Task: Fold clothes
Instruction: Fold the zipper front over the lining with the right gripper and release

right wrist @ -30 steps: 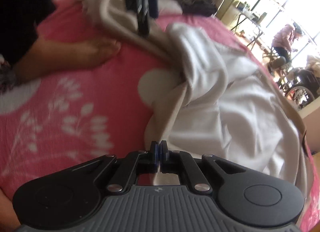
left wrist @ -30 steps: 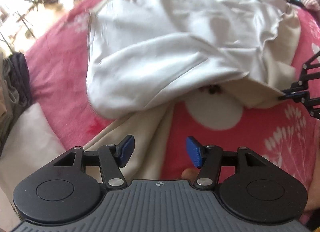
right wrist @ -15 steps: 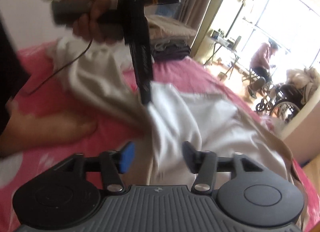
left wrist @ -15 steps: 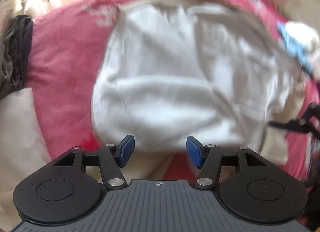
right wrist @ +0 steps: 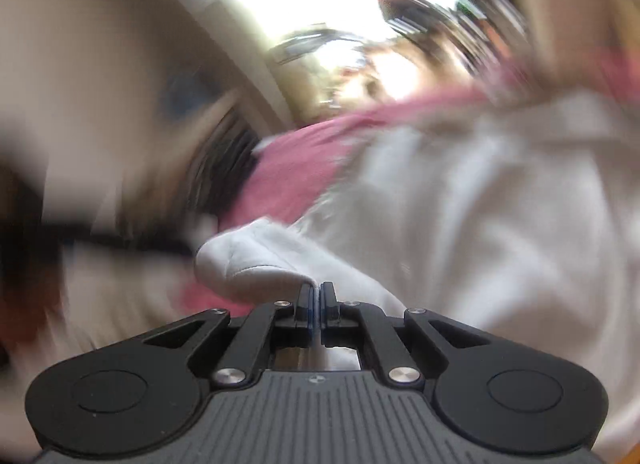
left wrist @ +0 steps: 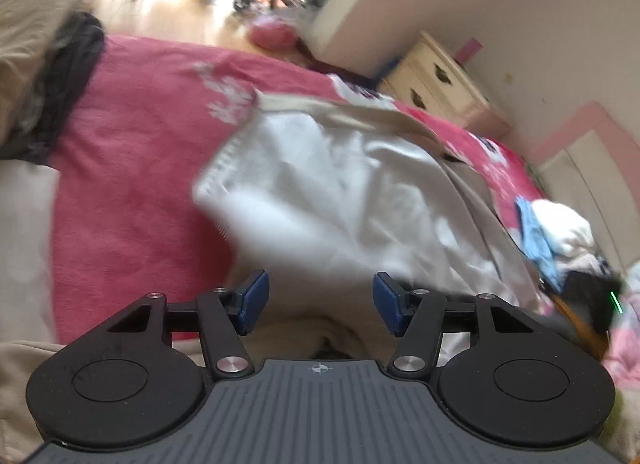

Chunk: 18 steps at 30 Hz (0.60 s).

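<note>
A white garment with a beige lining (left wrist: 340,200) lies crumpled on the pink bedspread (left wrist: 132,184). In the left wrist view my left gripper (left wrist: 320,302) stands open just over the garment's near edge, its blue pads (left wrist: 254,300) apart and pressing nothing. The right wrist view is heavily blurred. There my right gripper (right wrist: 316,296) is shut, and a rounded fold of the white garment (right wrist: 256,264) runs right up into its closed fingertips. The rest of the garment (right wrist: 480,224) spreads to the right.
Dark folded clothes (left wrist: 60,76) and a pale cushion (left wrist: 24,244) lie at the bed's left edge. A heap of blue and white clothes (left wrist: 552,232) sits at the right. A cream drawer cabinet (left wrist: 436,80) stands beyond the bed, against the wall.
My right gripper opened over the garment's fold, then shut again and swung sharply, rolling its view. The left gripper stayed open while its view rolled and drew closer to the garment.
</note>
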Motion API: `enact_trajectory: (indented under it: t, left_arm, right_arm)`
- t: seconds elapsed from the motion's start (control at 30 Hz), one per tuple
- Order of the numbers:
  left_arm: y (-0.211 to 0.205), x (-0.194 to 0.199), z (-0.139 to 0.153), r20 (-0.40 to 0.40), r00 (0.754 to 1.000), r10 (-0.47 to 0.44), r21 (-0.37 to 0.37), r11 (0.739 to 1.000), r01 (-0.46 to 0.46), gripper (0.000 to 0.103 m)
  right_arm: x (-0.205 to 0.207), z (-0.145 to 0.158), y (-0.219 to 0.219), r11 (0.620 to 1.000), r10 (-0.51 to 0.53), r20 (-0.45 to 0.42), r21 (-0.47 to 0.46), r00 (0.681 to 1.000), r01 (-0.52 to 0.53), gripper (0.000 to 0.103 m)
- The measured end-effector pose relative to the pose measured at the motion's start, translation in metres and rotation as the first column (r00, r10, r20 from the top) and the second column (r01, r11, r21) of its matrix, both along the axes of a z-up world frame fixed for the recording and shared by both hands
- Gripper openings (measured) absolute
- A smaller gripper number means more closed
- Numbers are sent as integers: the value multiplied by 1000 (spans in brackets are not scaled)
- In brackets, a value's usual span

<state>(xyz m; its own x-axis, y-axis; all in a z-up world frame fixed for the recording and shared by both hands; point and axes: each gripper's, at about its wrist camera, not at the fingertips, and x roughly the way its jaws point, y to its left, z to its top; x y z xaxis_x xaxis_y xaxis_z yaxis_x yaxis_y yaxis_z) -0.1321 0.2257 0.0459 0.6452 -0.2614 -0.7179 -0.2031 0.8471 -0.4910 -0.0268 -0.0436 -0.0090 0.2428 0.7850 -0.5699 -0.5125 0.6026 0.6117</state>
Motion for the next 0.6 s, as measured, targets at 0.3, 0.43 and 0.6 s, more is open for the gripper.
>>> enact_trajectory:
  t: [0.3, 0.43, 0.6]
  left_arm:
    - [-37, 8, -22, -85, 990, -110, 84, 989, 118, 57]
    - [-47, 5, -21, -103, 986, -133, 209, 966, 153, 57]
    - [-62, 10, -14, -81, 976, -203, 364, 905, 219, 57]
  right_arm:
    - [55, -67, -104, 929, -303, -510, 29, 805, 368, 19]
    - [48, -28, -110, 957, -281, -322, -27, 904, 289, 21]
    - [4, 15, -58, 985, 8, -30, -170, 1000, -13, 21]
